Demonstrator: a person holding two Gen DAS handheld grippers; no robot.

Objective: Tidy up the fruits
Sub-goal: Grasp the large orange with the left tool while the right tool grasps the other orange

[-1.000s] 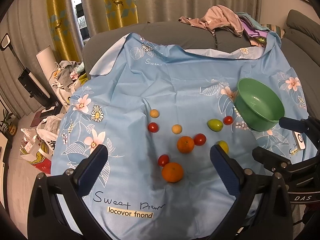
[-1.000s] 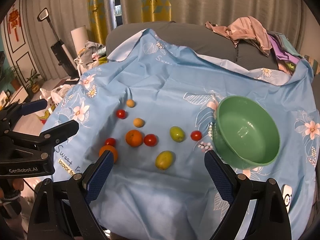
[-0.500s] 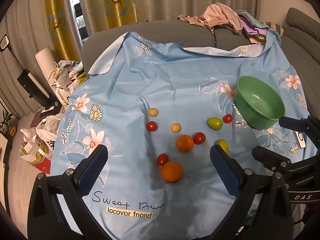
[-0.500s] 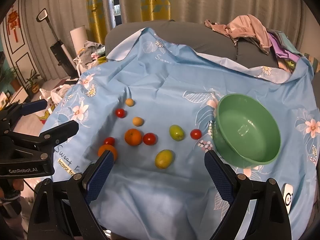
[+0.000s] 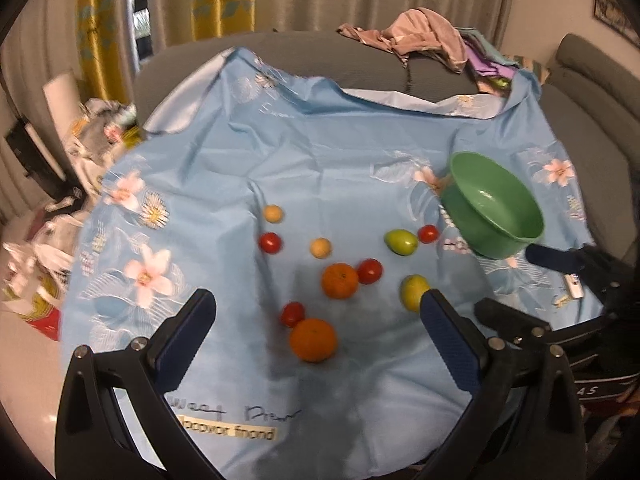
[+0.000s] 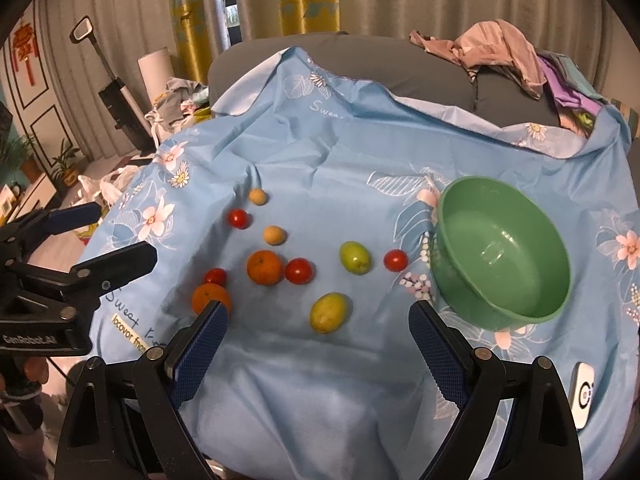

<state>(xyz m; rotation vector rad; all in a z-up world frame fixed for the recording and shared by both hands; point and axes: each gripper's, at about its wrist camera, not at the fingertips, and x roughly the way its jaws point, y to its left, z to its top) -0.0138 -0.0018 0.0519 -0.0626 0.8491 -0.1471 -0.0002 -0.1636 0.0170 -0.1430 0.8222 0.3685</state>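
Several fruits lie on a blue flowered cloth (image 5: 328, 152): two oranges (image 5: 313, 339) (image 5: 339, 280), red tomatoes (image 5: 369, 271), a green fruit (image 5: 401, 241), a yellow-green fruit (image 6: 328, 312) and two small tan fruits (image 5: 320, 247). An empty green bowl (image 6: 504, 248) stands at the right, also in the left wrist view (image 5: 496, 208). My left gripper (image 5: 316, 316) is open above the near orange. My right gripper (image 6: 316, 320) is open, near the yellow-green fruit. Both are empty.
The cloth (image 6: 360, 140) drapes a grey sofa with a pile of clothes (image 6: 496, 52) at the back. A small white device (image 6: 583, 394) lies at the cloth's right near edge. Bags and clutter (image 5: 48, 216) sit on the floor at the left.
The left gripper has moved slightly forward and toward the fruits, with blur in its view. The right gripper has barely shifted. Nothing was taken hold of.
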